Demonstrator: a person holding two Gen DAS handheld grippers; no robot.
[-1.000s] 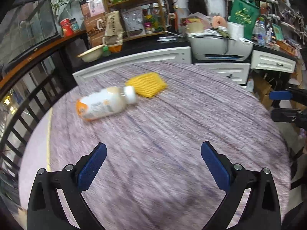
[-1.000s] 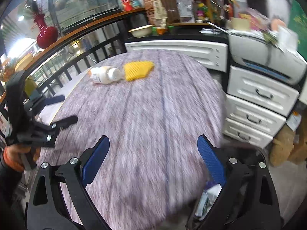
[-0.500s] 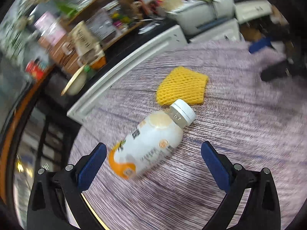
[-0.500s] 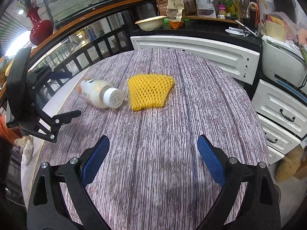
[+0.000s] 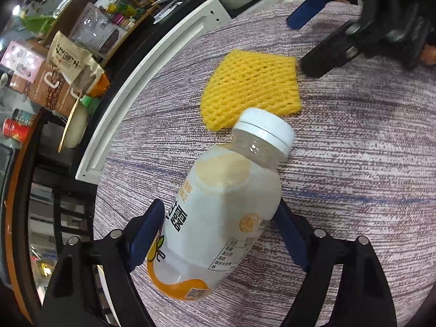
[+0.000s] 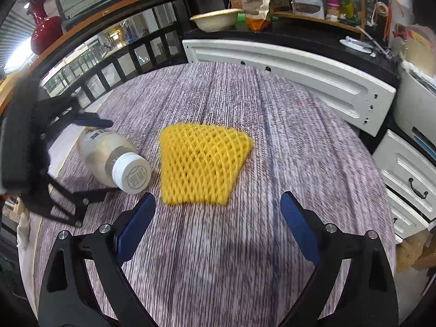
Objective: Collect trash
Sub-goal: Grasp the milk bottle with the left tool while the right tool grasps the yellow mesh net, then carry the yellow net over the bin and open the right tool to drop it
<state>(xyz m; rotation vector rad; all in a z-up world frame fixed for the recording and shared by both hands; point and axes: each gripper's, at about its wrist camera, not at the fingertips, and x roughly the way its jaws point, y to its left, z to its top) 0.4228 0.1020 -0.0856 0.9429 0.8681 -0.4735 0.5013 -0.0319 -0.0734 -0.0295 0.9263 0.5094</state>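
A white plastic bottle (image 5: 223, 207) with an orange label and white cap lies on its side on the purple-grey round table (image 5: 354, 150). My left gripper (image 5: 220, 234) is open with the bottle's body between its blue pads; contact is not clear. A yellow foam net (image 5: 250, 84) lies flat just beyond the bottle's cap. In the right wrist view the net (image 6: 201, 160) lies just ahead of my open, empty right gripper (image 6: 218, 218), and the bottle (image 6: 114, 158) lies to its left inside the left gripper (image 6: 90, 158).
A white cabinet front (image 6: 286, 68) curves along the table's far side. White drawers (image 6: 408, 179) stand at the right. A black railing (image 6: 114, 65) runs at the left. A cream bowl (image 6: 215, 19) and food packets (image 5: 70, 65) sit on the dark counter behind.
My left gripper moved forward until the bottle came between its pads. My right gripper moved forward toward the yellow net. Both stayed open.
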